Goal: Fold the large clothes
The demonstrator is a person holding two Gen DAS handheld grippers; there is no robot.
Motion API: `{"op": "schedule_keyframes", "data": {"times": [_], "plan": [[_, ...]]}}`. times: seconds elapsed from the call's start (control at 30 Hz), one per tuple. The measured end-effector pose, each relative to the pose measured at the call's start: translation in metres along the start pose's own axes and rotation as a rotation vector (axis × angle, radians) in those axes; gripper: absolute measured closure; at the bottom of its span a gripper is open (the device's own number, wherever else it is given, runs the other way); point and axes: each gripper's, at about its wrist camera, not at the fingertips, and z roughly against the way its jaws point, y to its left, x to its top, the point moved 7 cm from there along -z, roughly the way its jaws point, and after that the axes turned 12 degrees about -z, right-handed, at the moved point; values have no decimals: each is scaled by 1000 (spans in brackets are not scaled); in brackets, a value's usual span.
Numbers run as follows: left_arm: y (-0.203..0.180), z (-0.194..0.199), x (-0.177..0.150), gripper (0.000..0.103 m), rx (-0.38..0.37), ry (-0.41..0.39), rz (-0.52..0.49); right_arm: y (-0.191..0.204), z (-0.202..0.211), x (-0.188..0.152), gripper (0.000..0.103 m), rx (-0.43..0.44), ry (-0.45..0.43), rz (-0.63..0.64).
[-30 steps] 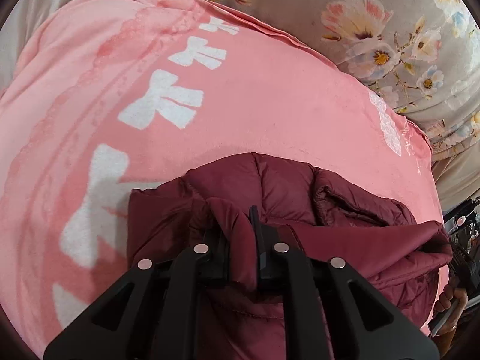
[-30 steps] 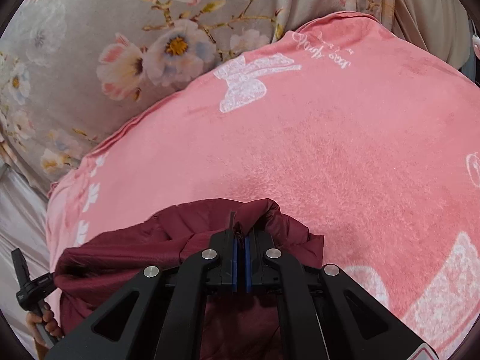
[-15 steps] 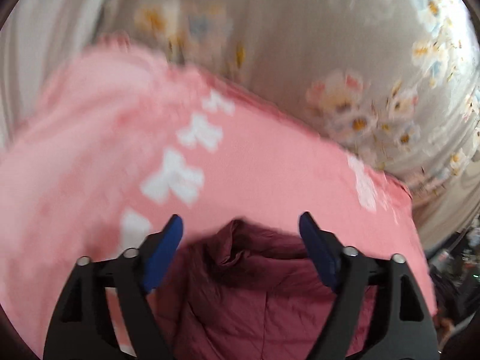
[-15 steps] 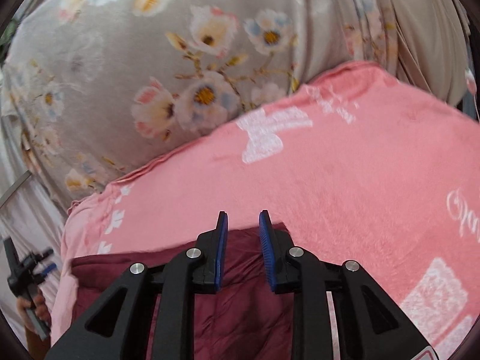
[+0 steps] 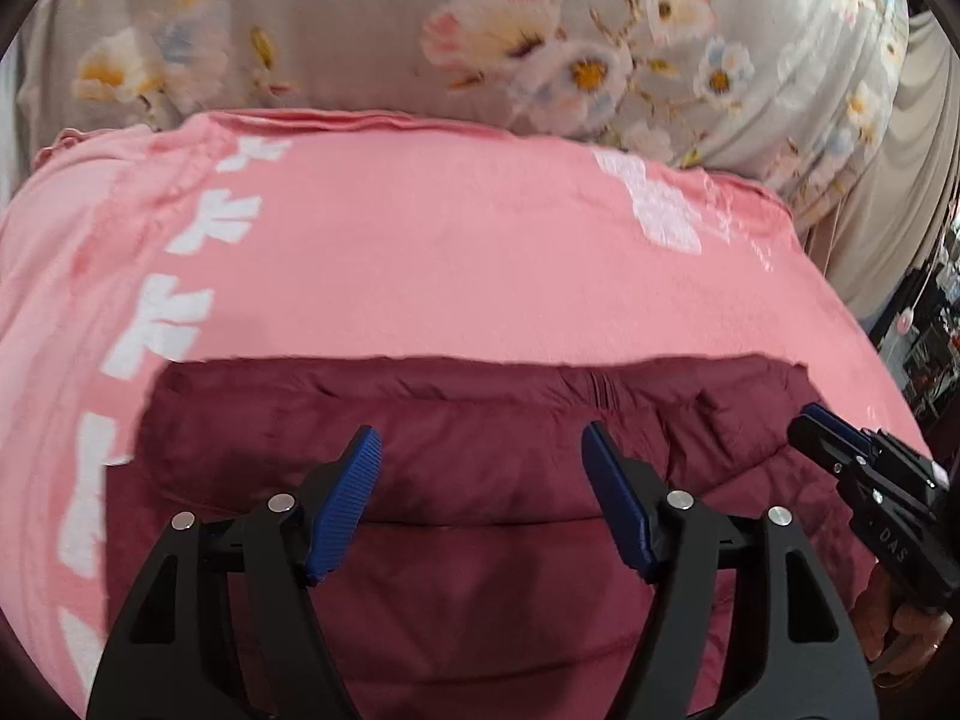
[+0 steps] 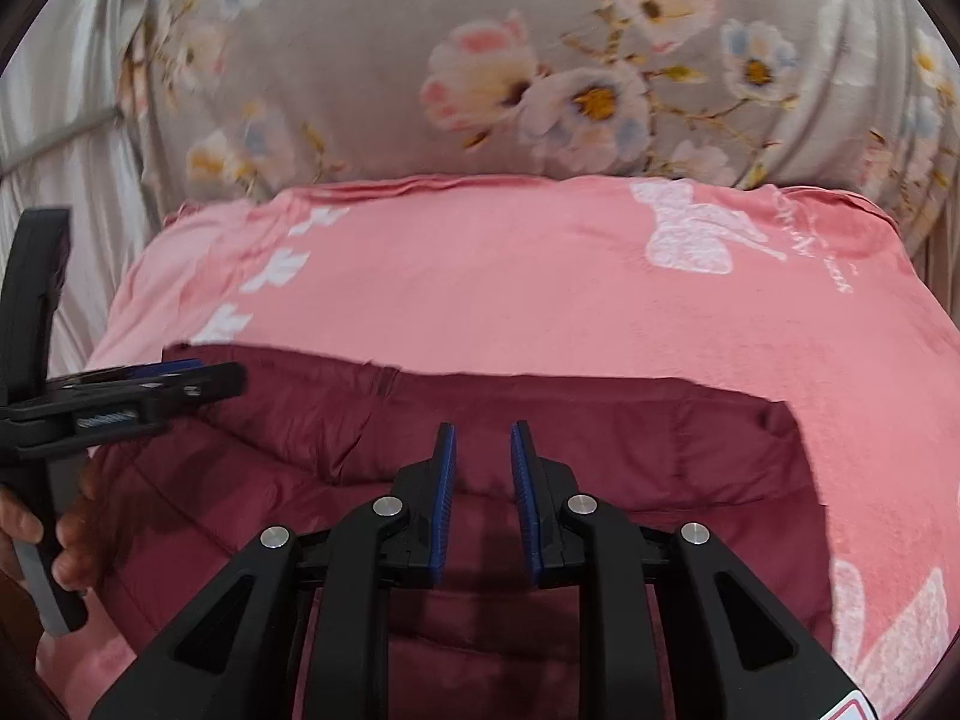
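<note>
A dark red puffer jacket [image 5: 480,480] lies folded and flat on a pink blanket [image 5: 420,252]; it also shows in the right wrist view [image 6: 600,450]. My left gripper [image 5: 480,456] is open wide and empty, held above the jacket's near part. My right gripper [image 6: 483,456] is open with a narrow gap, empty, above the jacket's middle. The right gripper also shows at the right edge of the left wrist view [image 5: 864,468], and the left gripper at the left edge of the right wrist view [image 6: 132,390].
The pink blanket [image 6: 510,276] with white bow prints covers the bed. A grey floral cover [image 5: 540,42] rises behind it, also in the right wrist view [image 6: 540,78]. Dark clutter [image 5: 936,348] stands past the bed's right side.
Both grippers let go of the jacket and opened, then pulled back and up. The jacket's bunched fabric has dropped and now lies flat with a straight far edge.
</note>
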Motion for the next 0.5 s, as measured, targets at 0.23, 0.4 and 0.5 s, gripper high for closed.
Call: {"op": "schedule_keyframes", "data": {"times": [0.23, 0.4, 0.5], "plan": [[5, -25, -19, 35, 60, 34, -6, -24, -34, -12, 94, -49, 66, -28], [31, -28, -24, 36, 84, 39, 22, -61, -36, -7, 99, -110, 70, -90], [50, -28, -27, 40, 83, 47, 48, -85, -33, -1, 100, -150, 62, -132]]}}
